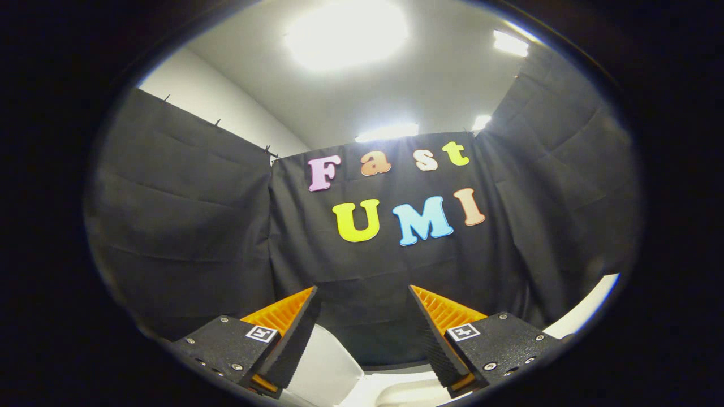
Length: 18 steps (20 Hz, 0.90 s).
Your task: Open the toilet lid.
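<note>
Gripper view: I see my gripper [362, 294] with its two fingers spread wide apart, nothing between them, nothing held. Each finger body carries a small square marker tag [262, 333], black pattern on white; I can't read any text on them. The inner faces of the fingers are ridged.

Below and between the fingers I get white glossy surfaces, part of the toilet [396, 390]. A rounded white panel [328, 367] rises just beside the left finger; I take it for the toilet lid, but I can't tell whether it stands raised or lies down, too little of it shows. Another white curved strip [588, 311] sits past the right finger, low down; I can't tell what it belongs to.

The fingers aim well above the toilet, at the black cloth wall [186, 226] beyond them, which wraps around on three sides. Above the cloth a white wall [215, 102] and ceiling with bright ceiling lights [345, 34].
</note>
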Each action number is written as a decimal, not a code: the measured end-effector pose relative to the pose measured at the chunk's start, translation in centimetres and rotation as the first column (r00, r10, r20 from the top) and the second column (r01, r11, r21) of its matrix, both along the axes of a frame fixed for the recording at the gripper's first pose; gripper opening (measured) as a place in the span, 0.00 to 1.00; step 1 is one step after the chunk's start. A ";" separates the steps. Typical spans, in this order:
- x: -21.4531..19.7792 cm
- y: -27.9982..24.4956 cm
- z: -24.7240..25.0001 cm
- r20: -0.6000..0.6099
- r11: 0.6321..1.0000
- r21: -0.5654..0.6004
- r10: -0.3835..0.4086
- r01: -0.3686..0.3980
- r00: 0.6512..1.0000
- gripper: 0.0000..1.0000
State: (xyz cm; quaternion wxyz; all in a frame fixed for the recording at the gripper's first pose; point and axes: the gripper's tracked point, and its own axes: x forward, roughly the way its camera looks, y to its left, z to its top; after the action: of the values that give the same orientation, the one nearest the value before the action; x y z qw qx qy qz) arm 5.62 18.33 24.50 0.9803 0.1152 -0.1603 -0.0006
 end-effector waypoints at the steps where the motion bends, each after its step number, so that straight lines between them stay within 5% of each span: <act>1: -0.4 -1.7 -0.3 0.007 1.000 -0.009 -0.007 0.007 1.000 0.93; 6: -1.4 -9.2 -4.5 -0.054 0.997 -0.058 -0.061 0.058 0.997 0.95; 18: -3.0 -15.2 -11.3 -0.160 0.987 -0.161 -0.009 -0.017 0.987 0.95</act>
State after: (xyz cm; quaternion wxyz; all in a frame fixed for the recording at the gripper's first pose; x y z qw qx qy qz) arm 2.61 3.15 13.15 0.9961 0.0352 -0.0803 0.0053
